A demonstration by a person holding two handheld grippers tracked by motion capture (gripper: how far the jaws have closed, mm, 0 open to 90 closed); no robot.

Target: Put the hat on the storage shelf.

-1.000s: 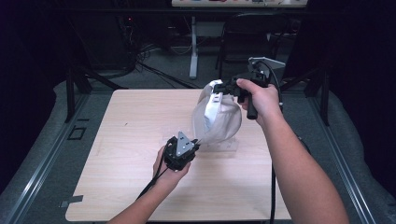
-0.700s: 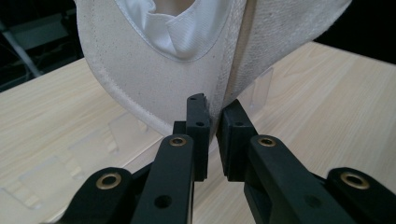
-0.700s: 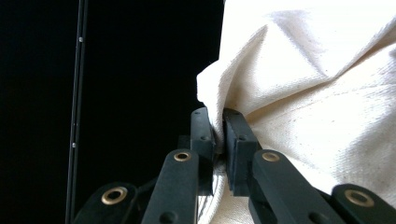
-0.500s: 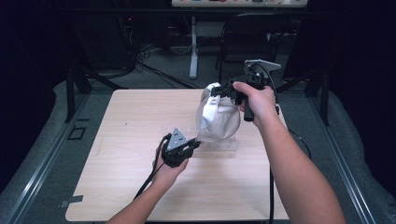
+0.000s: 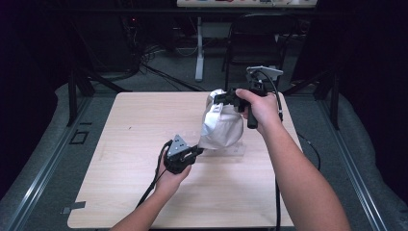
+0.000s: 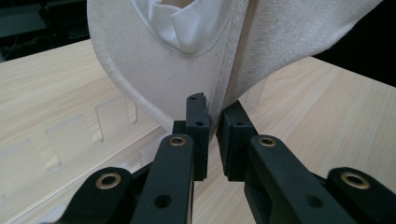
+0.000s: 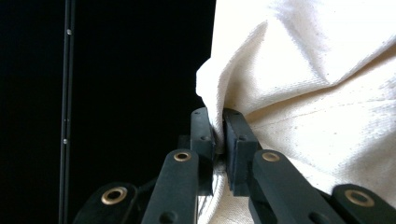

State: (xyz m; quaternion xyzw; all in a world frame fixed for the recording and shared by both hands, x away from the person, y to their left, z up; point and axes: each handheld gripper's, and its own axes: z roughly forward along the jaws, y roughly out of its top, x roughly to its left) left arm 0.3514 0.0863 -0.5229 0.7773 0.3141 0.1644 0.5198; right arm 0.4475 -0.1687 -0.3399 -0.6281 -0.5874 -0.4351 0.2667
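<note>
We read the right gripper's (image 7: 218, 140) fingers as clamped on a fold of the cream canvas bag (image 5: 220, 126), holding it up over the counter (image 5: 120, 144). The left gripper's (image 6: 214, 135) fingers have just closed on the bag's lower seam edge. We judge the cloth light, limp and non-slippery; hemmed edges give the surest hold. A clear slotted plastic piece (image 6: 74, 140) lies beneath; its shape is hard to make out. The bag's interior is hidden.

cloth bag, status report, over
Right gripper shut on cloth bag top edge, holding it up. Left gripper pinched on bag's lower edge. Clear slotted rack lies under bag on table.
</note>
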